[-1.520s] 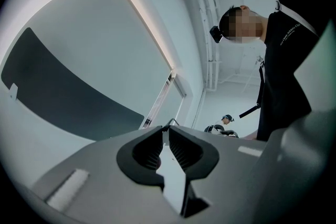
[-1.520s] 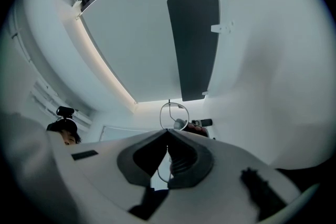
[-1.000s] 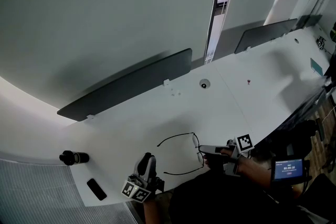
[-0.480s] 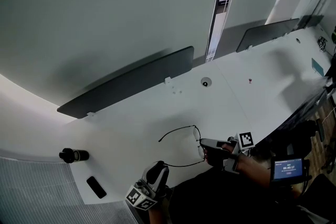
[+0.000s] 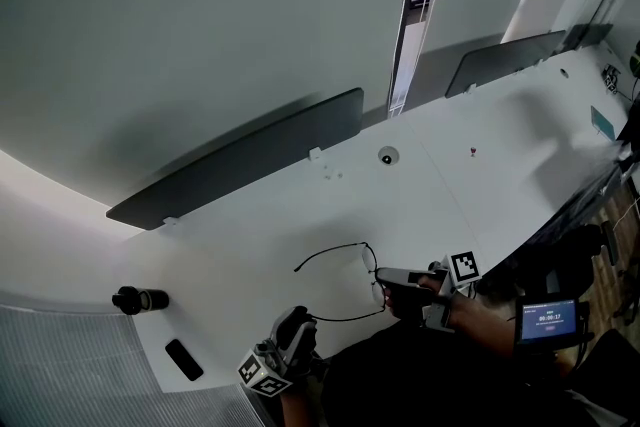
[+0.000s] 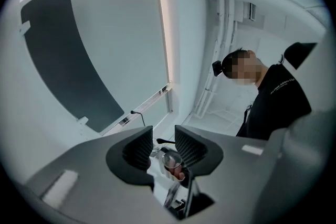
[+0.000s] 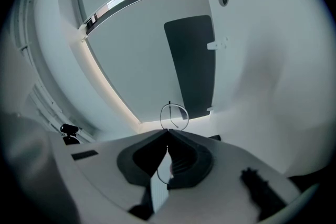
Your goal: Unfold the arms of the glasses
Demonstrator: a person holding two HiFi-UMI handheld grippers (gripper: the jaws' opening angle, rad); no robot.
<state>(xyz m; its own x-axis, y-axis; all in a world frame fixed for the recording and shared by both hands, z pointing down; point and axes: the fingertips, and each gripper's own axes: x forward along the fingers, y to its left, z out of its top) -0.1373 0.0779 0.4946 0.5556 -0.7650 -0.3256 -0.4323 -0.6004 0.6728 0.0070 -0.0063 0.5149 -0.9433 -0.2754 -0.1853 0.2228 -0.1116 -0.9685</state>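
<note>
The thin wire glasses (image 5: pixel 340 281) hang just above the white desk (image 5: pixel 300 205), both arms spread out to the left. My right gripper (image 5: pixel 383 279) is shut on their front by the lenses; in the right gripper view one lens ring (image 7: pixel 173 115) sticks out past its closed tips (image 7: pixel 167 134). My left gripper (image 5: pixel 295 327) sits at the tip of the near arm (image 5: pixel 345 317). Its jaws have just been opening and now stand apart (image 6: pixel 160 145). No pad presses on anything, and a lens (image 6: pixel 171 158) shows through the gap.
A black cylinder (image 5: pixel 140 298) and a small flat black item (image 5: pixel 183 359) lie at the desk's left end. Dark divider panels (image 5: pixel 240 160) (image 5: pixel 505 63) stand along the far edge. A person (image 6: pixel 273 102) is in the left gripper view. A small screen (image 5: pixel 547 320) is on the right forearm.
My left gripper has shifted right and lower in the head view, toward the near arm's tip. The glasses have drifted slightly up and left with the right gripper still shut on them.
</note>
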